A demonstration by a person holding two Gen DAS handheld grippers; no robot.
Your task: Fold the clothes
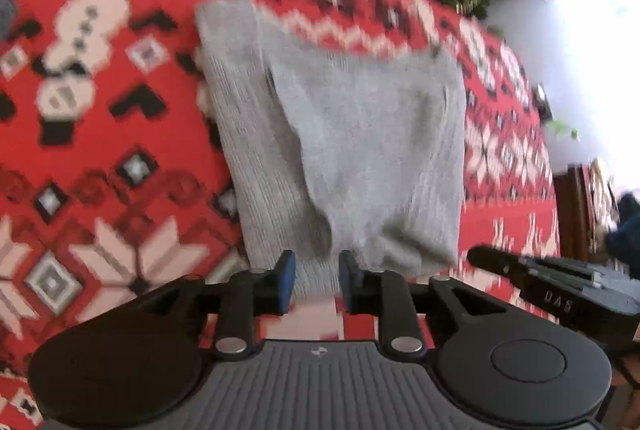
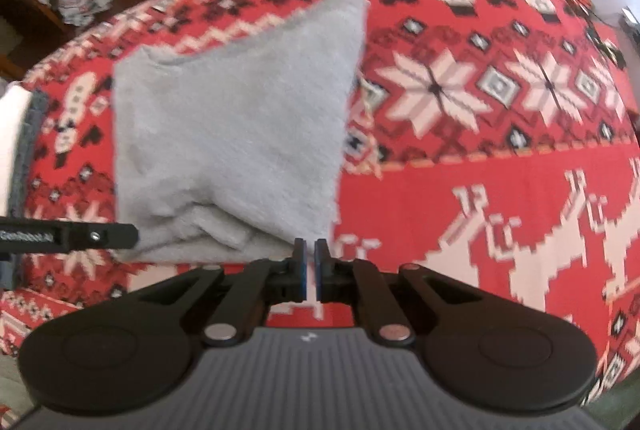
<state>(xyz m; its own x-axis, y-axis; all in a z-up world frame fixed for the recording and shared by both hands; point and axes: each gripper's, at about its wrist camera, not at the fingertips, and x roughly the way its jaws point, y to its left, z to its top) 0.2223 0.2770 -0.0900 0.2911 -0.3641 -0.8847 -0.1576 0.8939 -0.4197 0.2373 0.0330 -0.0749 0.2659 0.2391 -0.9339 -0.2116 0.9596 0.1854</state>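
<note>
While the folded grey sweater (image 1: 352,134) lies on the red patterned surface (image 1: 120,150), the left gripper (image 1: 317,270) has its fingers apart at its near edge, and the right gripper (image 2: 310,254) has its fingers nearly together beside its corner.

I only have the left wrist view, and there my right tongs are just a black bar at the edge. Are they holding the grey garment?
Observer: No. The right tongs are closed to a sliver with no cloth between them, just off the near right corner of the garment.
Operator: Is that near edge lying flat?
Observer: Not quite. Towards that corner the layers bunch into a raised fold.
Operator: Anything else on the table to its left?
Observer: A white item with dark grey edging sits at the left edge of the tablecloth, apart from the garment.
</note>
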